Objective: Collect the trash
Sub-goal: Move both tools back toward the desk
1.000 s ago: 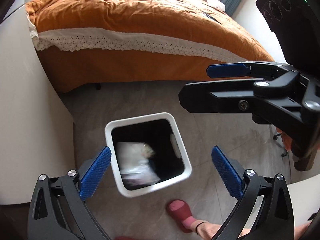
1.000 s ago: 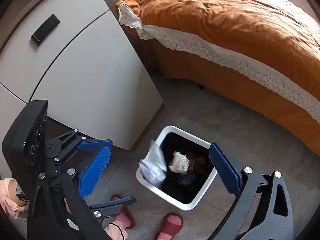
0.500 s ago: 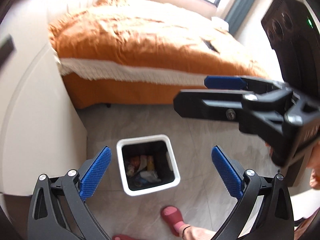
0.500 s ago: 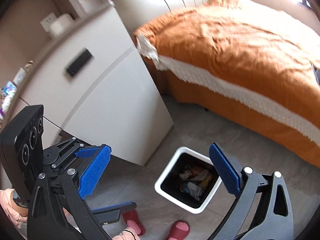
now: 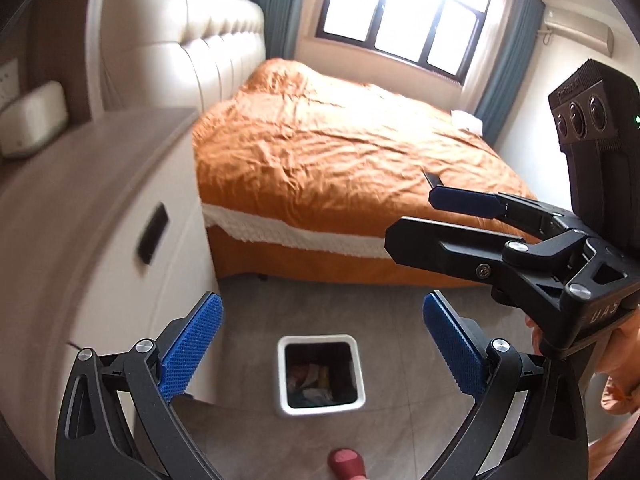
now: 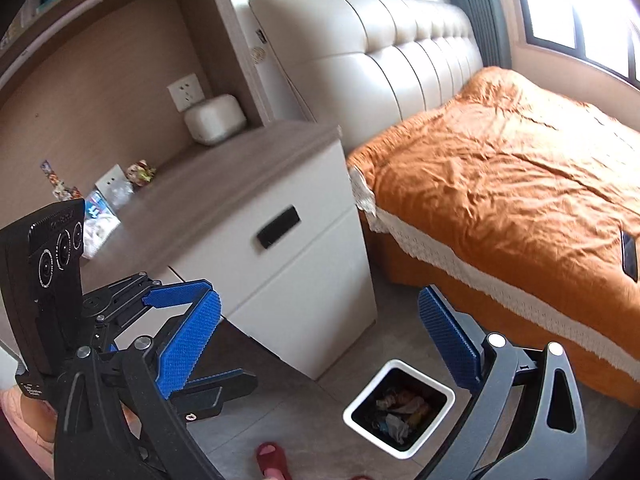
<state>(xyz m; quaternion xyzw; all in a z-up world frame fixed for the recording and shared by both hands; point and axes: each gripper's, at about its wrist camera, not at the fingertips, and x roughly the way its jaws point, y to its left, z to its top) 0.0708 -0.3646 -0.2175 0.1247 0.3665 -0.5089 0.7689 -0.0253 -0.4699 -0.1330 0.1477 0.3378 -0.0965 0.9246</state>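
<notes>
Your two grippers both hang above the bin with fingers spread wide and nothing between them: the left gripper [image 5: 320, 344] directly over it, the right gripper [image 6: 320, 344] just to its side. The one white bin [image 5: 284, 376] stands on the floor, crumpled trash [image 6: 396, 410] inside. Beside the bin rises one nightstand [image 6: 312, 248]; several wrappers [image 6: 100, 208] lie on its top. Beyond the bin, one orange bed [image 5: 340, 152]

Black gripper [image 5: 320, 344], blue textured pads [image 5: 190, 350]
</notes>
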